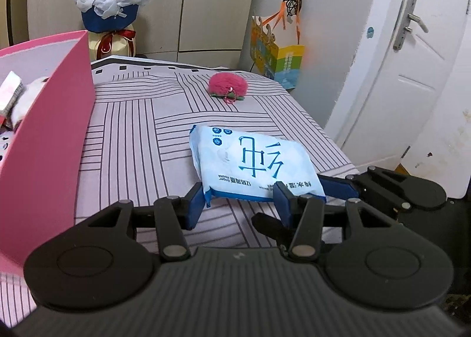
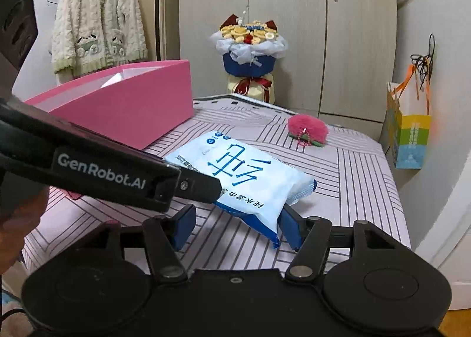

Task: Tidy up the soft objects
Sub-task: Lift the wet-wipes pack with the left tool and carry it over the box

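While the wipes pack hangs tilted above the striped bed, the left gripper pinches its near short edge and the right gripper its near corner, fingers half open around it. Its long axis runs away from them; the pink box lies to its left.

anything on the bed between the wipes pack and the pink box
Nothing visible does. The wipes pack lies at both hand-held grippers' fingertips, and only bare striped bedsheet shows between it and the pink box. The pink pompom sits off to the far side.
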